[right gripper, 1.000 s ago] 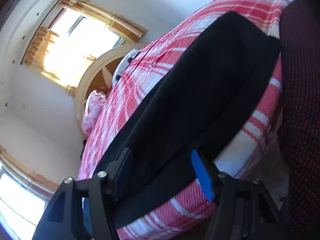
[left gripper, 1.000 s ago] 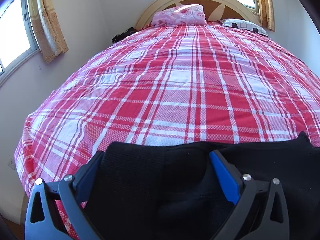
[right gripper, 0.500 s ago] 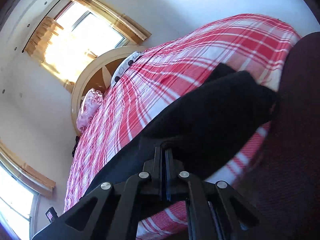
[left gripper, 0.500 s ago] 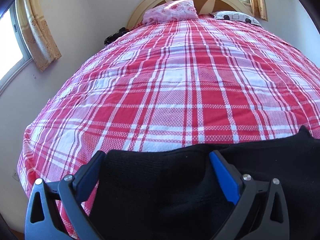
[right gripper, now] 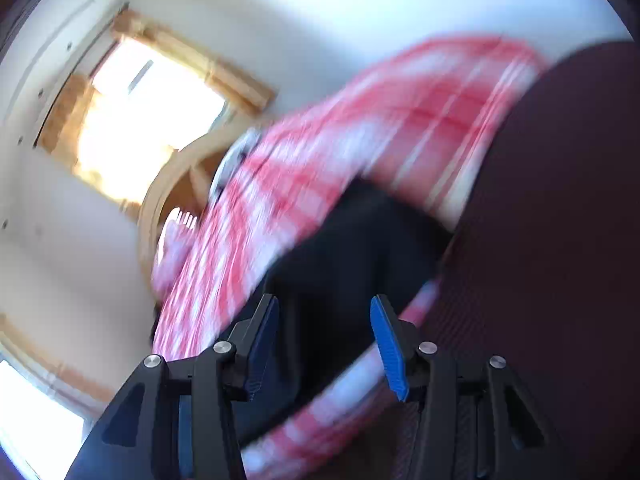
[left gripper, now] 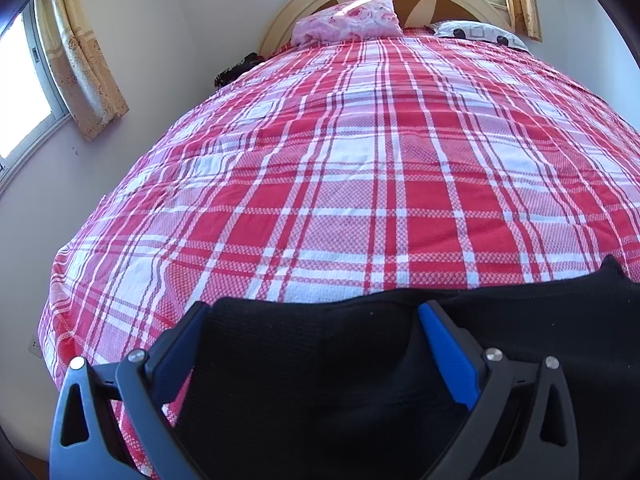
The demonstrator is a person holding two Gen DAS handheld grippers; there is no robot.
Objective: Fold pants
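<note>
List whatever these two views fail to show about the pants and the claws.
- Left wrist view: the black knit pants run off the bottom and right edges, so their full shape is cut off.
- Left claw: open; contact with the cloth cannot be told.
- Right wrist view: motion blur smears the red plaid bedspread and the pants.
- Right claw: open; the far fold is blurred.

Bright window [right gripper: 132,120] glare, right view motion-blurred, fisheye-bent edges
</note>
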